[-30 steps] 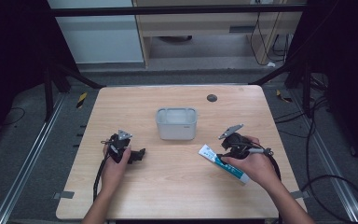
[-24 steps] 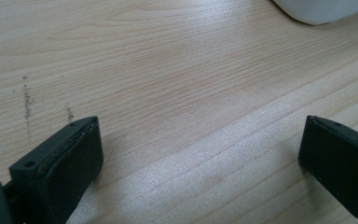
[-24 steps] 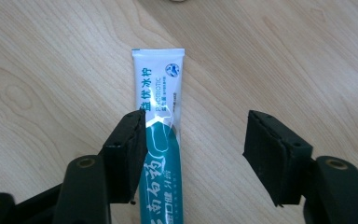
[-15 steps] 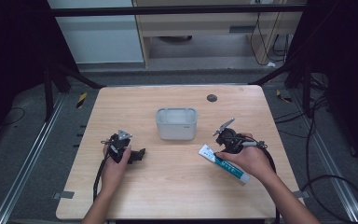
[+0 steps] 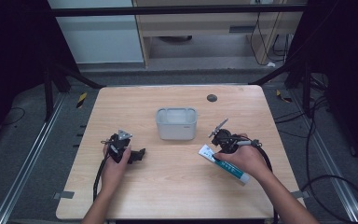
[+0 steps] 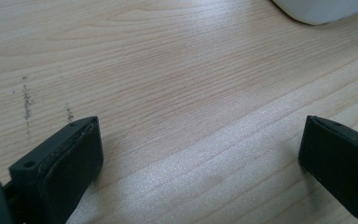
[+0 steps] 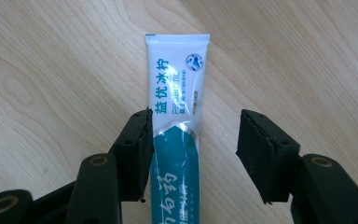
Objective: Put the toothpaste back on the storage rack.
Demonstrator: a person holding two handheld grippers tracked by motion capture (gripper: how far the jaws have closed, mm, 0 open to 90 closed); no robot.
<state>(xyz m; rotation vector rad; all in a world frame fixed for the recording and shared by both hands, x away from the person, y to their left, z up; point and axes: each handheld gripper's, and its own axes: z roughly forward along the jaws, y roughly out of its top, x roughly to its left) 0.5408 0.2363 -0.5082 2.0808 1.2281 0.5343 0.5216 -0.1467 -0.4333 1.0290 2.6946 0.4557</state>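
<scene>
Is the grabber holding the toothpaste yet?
Not yet. The right gripper is open around the toothpaste tube, one jaw touching its side. The left gripper is open, empty.

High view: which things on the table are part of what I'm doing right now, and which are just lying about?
In play, as it looks:
- toothpaste tube, lying flat between the right gripper's open jaws
- white bin, the likely destination

Lying about:
- small dark disc near the far edge
- left gripper, open over bare table

We count one desk (image 5: pixel 168 186), one white tub (image 5: pixel 176 123), one toothpaste tube (image 5: pixel 224 164), and two hand-held grippers: left (image 5: pixel 139 154), right (image 7: pixel 193 154).
</scene>
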